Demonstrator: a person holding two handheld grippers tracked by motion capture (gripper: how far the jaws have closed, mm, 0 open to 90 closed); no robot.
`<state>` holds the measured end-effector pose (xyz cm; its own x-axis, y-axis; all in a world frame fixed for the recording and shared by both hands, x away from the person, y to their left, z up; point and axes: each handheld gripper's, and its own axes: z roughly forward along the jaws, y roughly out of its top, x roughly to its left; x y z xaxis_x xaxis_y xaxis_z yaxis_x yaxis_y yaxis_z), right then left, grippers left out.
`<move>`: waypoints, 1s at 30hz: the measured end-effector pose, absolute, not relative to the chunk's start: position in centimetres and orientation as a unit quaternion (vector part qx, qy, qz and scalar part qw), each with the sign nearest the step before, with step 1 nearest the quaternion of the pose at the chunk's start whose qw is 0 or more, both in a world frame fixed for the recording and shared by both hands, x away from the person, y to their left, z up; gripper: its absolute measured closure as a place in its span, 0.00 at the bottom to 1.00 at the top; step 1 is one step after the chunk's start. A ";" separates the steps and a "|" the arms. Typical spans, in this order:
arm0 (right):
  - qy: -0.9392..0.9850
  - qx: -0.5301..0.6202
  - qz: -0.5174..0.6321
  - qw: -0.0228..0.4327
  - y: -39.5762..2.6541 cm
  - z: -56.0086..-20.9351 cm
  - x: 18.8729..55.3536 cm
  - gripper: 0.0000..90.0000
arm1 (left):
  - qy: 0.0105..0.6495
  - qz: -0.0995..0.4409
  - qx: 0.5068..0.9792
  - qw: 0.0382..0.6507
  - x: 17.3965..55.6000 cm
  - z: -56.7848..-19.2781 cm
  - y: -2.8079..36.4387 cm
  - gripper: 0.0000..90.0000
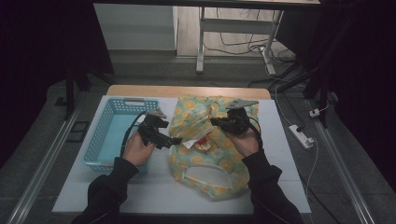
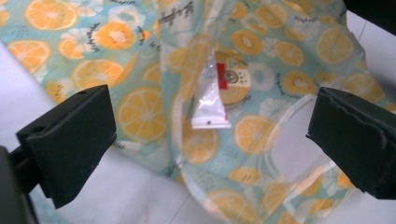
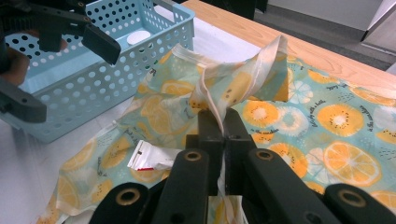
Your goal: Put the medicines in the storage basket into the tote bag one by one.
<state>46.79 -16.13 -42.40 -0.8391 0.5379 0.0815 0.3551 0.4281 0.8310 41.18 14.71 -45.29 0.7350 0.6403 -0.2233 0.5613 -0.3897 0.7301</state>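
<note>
The right gripper (image 3: 223, 135) is clamped on a gathered fold of the thin plastic carrier bag printed with orange slices on pale green (image 3: 327, 116), the film being lifted into a peak above the two pressed-together jaws. The left gripper (image 2: 210, 140) is held with its jaws wide apart and nothing between them, aimed down at a small white sachet with a red end (image 2: 211, 105) that lies at the bag's opening.

The bag is spread over the middle of the white table (image 1: 154, 191), reaching from near the far edge toward the near edge, with the perforated light-blue plastic basket (image 1: 112, 135) just beside it toward the left edge. The film is judged very light, limp and slippery: it will crumple and slide rather than hold a shape, so a bunched fold or the reinforced rim of the handle cut-out (image 2: 299, 135) is the surer hold. The sachet is judged light and flat, best taken by its sealed edge.

In the left gripper view the sachet's punched hole and a round label beneath it are made out, which the high view blurs. In the right gripper view the raised peak of film and a white disc inside the basket are shown. The layout of both hands is given by the high view.
</note>
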 end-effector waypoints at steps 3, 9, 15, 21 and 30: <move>0.839 0.267 0.464 0.100 -16.1 -42.3 46.7 1.00 | 0.369 0.050 0.828 0.419 41.2 -45.3 15.6 0.01; 0.837 0.265 0.468 0.101 -16.1 -42.2 46.7 1.00 | 0.389 0.066 0.822 0.411 41.4 -45.8 17.0 0.01; 0.837 0.267 0.467 0.100 -16.2 -42.2 46.8 1.00 | 0.401 0.077 0.816 0.409 41.6 -46.0 18.3 0.00; 0.837 0.266 0.467 0.101 -16.2 -42.2 46.7 1.00 | 0.417 0.090 0.809 0.405 41.6 -46.0 19.9 0.00; 0.837 0.265 0.467 0.102 -16.2 -42.1 46.7 1.00 | 0.449 0.088 0.790 0.407 41.9 -46.8 22.2 0.00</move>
<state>46.67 -16.25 -42.14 -0.8381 0.5401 0.0763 0.3490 0.4235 0.8360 41.94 22.15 -46.75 0.5815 0.7813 -0.2268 0.6380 -0.2650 0.7230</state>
